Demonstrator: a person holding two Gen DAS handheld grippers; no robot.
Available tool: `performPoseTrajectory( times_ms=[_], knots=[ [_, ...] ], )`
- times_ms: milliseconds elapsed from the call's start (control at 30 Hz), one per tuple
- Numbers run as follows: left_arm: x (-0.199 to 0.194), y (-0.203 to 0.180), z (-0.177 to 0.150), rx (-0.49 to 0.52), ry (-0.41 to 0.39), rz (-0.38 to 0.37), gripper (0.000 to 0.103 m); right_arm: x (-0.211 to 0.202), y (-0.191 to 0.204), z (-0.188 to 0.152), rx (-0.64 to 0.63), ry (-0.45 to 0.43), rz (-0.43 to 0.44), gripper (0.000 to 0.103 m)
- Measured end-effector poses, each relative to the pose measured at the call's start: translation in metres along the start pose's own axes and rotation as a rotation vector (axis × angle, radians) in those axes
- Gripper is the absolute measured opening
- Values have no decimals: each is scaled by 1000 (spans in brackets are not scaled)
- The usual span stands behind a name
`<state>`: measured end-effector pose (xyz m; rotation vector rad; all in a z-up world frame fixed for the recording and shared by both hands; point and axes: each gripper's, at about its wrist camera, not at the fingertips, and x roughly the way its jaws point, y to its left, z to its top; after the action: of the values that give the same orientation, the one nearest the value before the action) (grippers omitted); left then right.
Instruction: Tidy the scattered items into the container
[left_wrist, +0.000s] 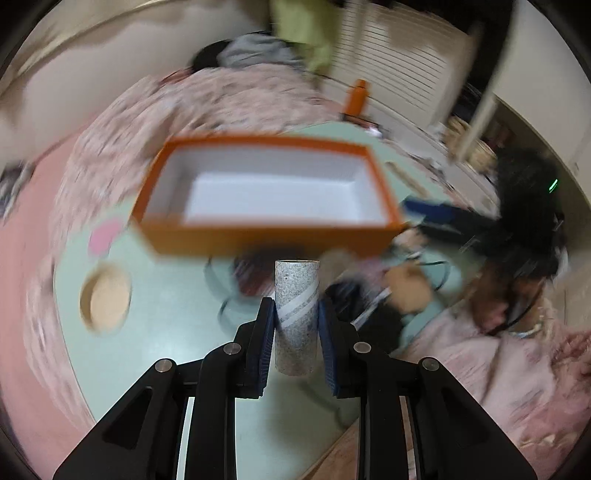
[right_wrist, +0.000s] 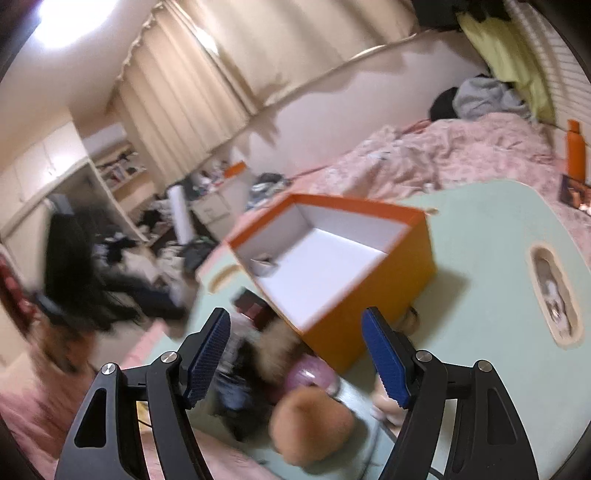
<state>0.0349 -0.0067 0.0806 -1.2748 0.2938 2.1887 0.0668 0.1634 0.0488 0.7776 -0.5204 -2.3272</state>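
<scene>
Gripping a speckled grey tube (left_wrist: 296, 317) with white diagonal stripes, left gripper (left_wrist: 296, 325) faces the orange box (left_wrist: 266, 236). No legible writing. Right gripper (right_wrist: 295, 354) agape, holding nothing.

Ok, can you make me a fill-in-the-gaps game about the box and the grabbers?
1. The left gripper is shut on a speckled cardboard ____.
2. The box on the green table is white inside and ____ outside.
3. The right gripper has jaws that stand ____, holding nothing.
4. The orange bottle stands beside the ____ bedcover.

Missing words: tube; orange; open; pink
</scene>
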Motion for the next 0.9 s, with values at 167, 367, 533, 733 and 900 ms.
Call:
performPoseTrajectory(
  times_ms=[167, 367, 533, 733, 900],
  knots=[
    [16, 39, -40, -212, -44, -2, 25, 43, 20, 69, 28, 124, -16, 74],
    [33, 37, -48, -260, -87, 5, 25, 172, 25, 109, 85, 439, -32, 60],
    [41, 40, -47, -289, -114, 31, 26, 248, 26, 98, 107, 594, -69, 53],
    [42, 48, -49, -328, -169, 28, 49, 285, 32, 90, 70, 654, -105, 44],
    [44, 49, -50, -350, -194, 14, 50, 286, 32, 89, 32, 679, -112, 36]
  ],
)
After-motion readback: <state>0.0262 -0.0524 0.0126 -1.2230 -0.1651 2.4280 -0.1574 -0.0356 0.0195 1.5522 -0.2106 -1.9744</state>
